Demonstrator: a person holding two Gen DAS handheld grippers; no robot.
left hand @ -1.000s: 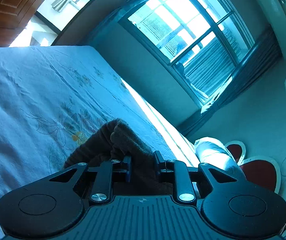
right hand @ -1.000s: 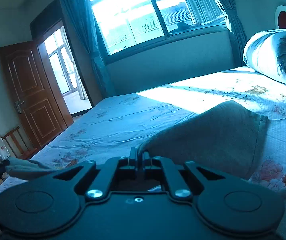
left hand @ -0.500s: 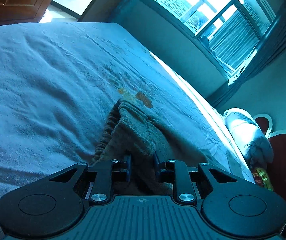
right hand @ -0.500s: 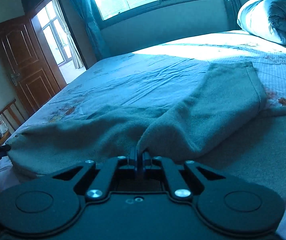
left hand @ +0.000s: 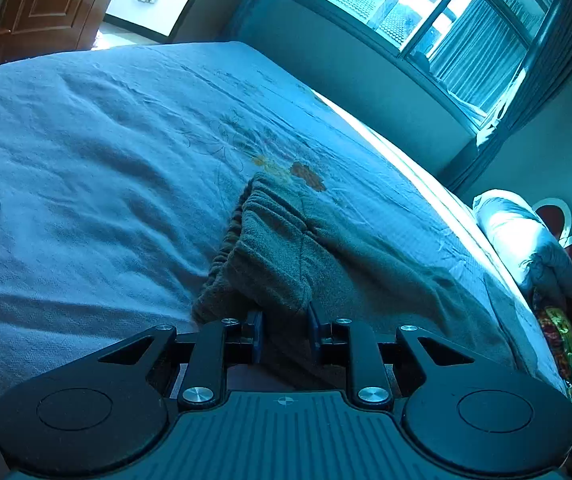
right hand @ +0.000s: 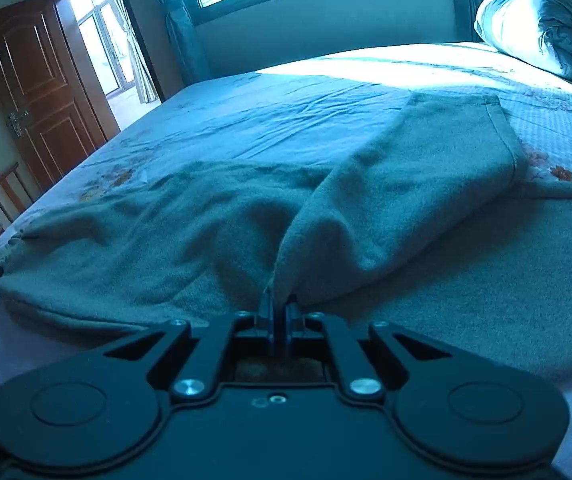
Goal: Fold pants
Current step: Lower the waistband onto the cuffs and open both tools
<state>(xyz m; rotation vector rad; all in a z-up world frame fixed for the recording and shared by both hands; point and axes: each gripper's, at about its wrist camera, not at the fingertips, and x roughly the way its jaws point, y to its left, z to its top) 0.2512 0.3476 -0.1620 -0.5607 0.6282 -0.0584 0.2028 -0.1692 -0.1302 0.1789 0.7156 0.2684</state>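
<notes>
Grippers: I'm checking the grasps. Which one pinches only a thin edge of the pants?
The right gripper: its fingers are almost together on a thin fold of the pants. The left gripper stands wider, clamping the thick gathered waistband.

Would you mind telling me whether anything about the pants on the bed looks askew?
The pants are not square yet: the upper leg lies diagonally across the lower one rather than stacked edge to edge. Nothing looks damaged or spilled.
</notes>
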